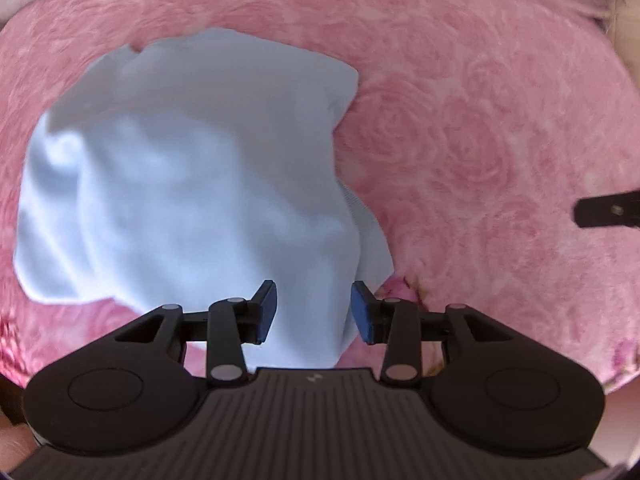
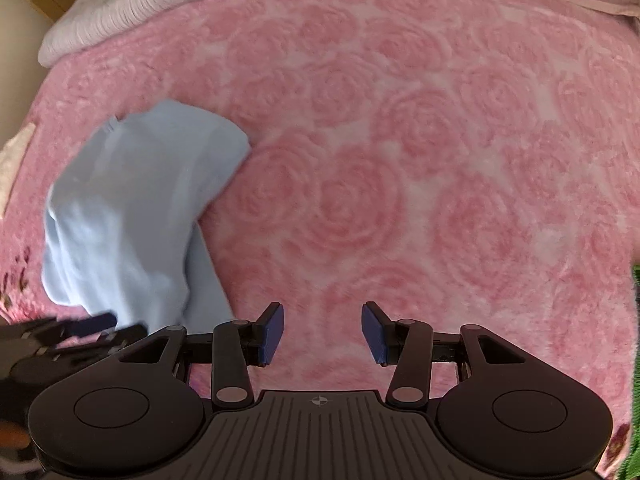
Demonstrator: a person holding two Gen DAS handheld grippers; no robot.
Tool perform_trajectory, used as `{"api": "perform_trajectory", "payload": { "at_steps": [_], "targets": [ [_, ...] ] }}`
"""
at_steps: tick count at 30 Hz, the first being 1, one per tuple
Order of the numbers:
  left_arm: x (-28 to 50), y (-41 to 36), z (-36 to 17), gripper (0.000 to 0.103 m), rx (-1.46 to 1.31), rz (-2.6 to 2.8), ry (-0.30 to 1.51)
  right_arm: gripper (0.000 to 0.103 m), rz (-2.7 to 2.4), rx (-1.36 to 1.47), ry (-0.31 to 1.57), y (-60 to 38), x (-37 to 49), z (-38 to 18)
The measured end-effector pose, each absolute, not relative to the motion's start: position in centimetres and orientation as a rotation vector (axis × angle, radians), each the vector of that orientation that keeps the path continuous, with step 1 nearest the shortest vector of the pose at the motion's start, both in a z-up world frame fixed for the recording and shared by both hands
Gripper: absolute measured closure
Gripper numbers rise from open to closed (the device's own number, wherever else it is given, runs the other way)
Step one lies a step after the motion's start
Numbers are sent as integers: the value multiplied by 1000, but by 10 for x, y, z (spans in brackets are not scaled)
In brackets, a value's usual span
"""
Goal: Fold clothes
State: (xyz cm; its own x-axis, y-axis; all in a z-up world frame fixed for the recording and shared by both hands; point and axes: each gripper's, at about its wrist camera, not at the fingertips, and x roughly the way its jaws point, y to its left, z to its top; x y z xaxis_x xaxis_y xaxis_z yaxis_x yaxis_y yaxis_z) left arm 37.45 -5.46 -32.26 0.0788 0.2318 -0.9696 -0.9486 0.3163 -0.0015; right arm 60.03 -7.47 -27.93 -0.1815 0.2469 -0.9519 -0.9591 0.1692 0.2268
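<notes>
Left gripper (image 1: 313,312) apart over blue garment (image 1: 192,184) (crumpled); pink blanket (image 1: 480,120) underneath

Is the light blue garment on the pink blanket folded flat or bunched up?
Bunched up: the light blue garment lies rumpled in uneven overlapping layers, with no neat edges.

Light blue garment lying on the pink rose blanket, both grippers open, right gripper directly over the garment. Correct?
Not quite. In the right wrist view the right gripper is over bare pink rose blanket; the light blue garment lies off to its left. It is the left gripper that is over the garment. Both are open.
</notes>
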Motion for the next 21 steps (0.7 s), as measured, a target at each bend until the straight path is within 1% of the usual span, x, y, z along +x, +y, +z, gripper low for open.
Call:
{"api": "perform_trajectory", "payload": {
  "at_steps": [5,9,10,11,12,13,17,21],
  "targets": [
    [398,-50,-349,67,-802,1060,1175,56,1288,-805,1281,-73,612,-284],
    [401,-44,-371,68,-793,1084,1229,56,1286,-823,1280,-66,614,-288],
    [400,-43,-375,73,-787,1082,1238,56,1288,-828,1280,-65,614,-289],
    [395,-41,-373,92,-798,1079,1219,56,1291,-832,1279,-63,613,-290],
    [390,-40,-370,95,-810,1076,1197,56,1296,-836,1277,-61,612,-290],
    [385,-39,-367,96,-822,1073,1176,56,1301,-841,1274,-59,610,-289],
    [332,-29,-310,97,-907,1176,972,56,1337,-841,1257,-50,602,-283],
    [231,-16,-223,97,-877,1420,758,56,1370,-835,1237,-36,589,-275]
  ]
}}
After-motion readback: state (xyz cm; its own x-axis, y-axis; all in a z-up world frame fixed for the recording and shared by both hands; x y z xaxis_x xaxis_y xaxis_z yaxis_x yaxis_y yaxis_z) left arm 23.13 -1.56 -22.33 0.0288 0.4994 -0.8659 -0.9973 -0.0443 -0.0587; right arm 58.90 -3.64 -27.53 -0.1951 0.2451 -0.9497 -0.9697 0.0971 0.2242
